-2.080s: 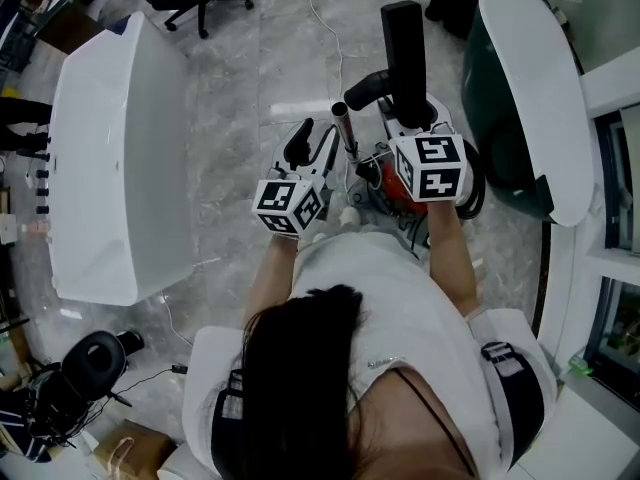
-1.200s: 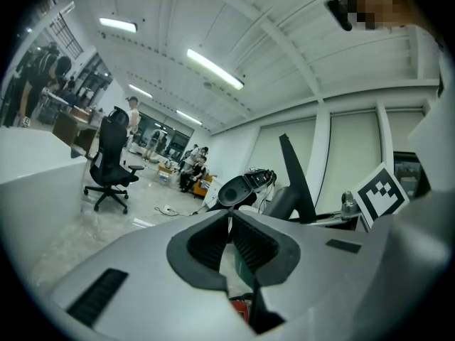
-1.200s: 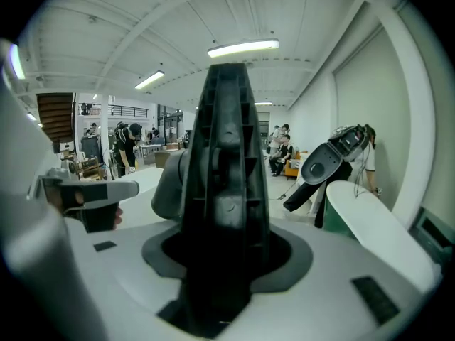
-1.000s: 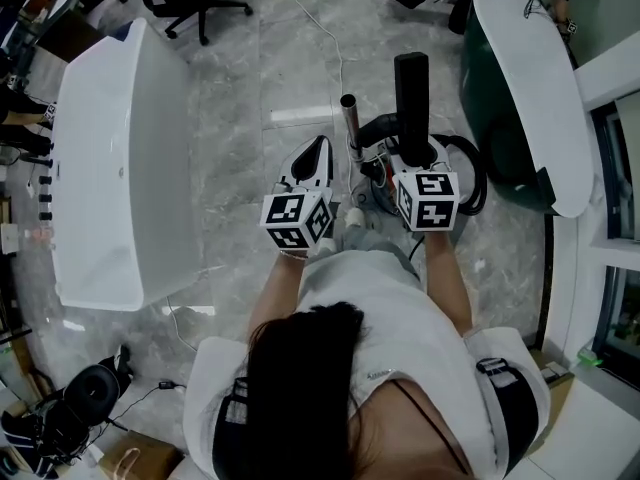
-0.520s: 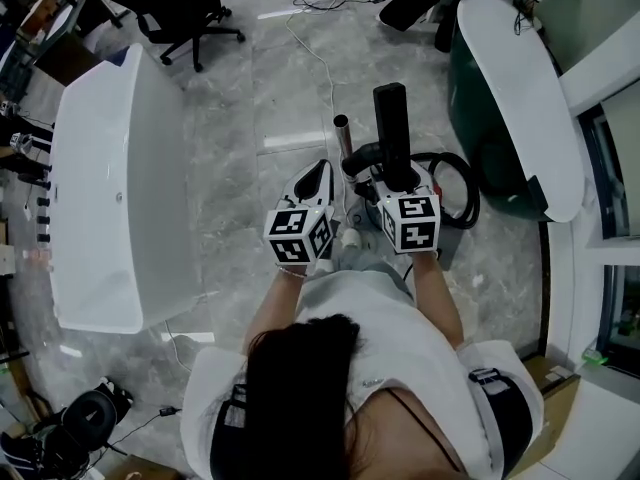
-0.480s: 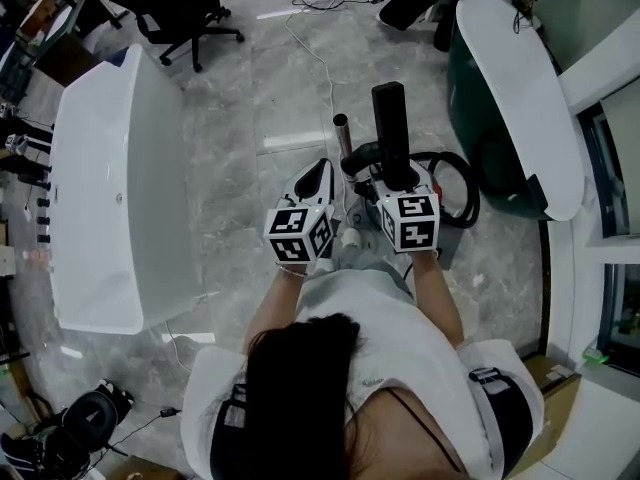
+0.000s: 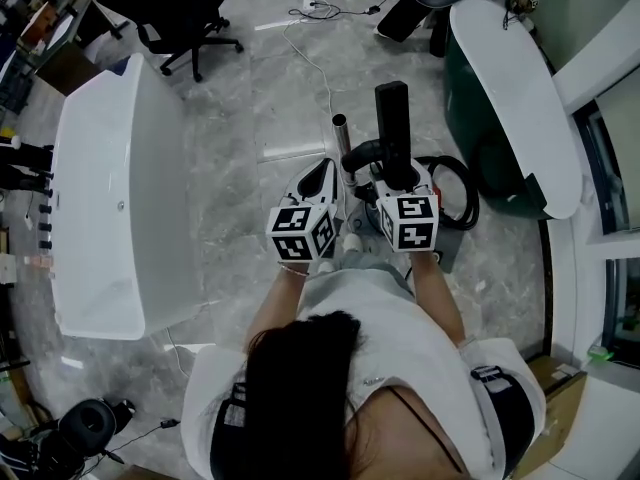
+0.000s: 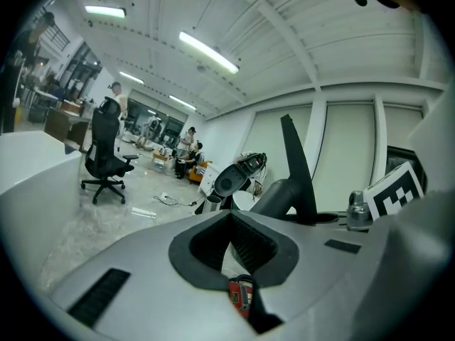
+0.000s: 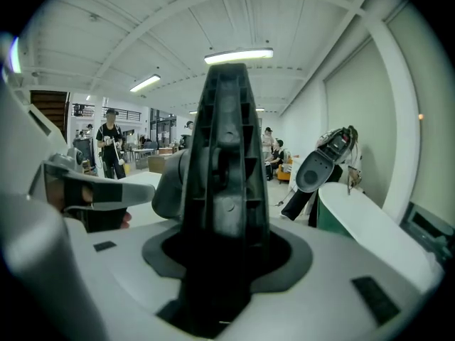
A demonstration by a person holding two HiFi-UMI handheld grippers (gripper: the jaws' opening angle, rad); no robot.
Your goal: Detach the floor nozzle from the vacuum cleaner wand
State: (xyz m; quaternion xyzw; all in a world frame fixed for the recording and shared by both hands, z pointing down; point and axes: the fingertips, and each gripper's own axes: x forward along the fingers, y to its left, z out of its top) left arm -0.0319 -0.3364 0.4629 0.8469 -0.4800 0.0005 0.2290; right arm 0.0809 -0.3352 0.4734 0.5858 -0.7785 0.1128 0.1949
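Right hand-held gripper (image 9: 217,272) tight around floor nozzle (image 9: 225,155)

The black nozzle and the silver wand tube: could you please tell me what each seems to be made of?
The black nozzle looks like moulded plastic, matte with a slight sheen; ribs and webbing show on its face. The wand tube is probably metal: it is bright silver with a sheen and hollow at its open end, though chromed plastic cannot be ruled out.
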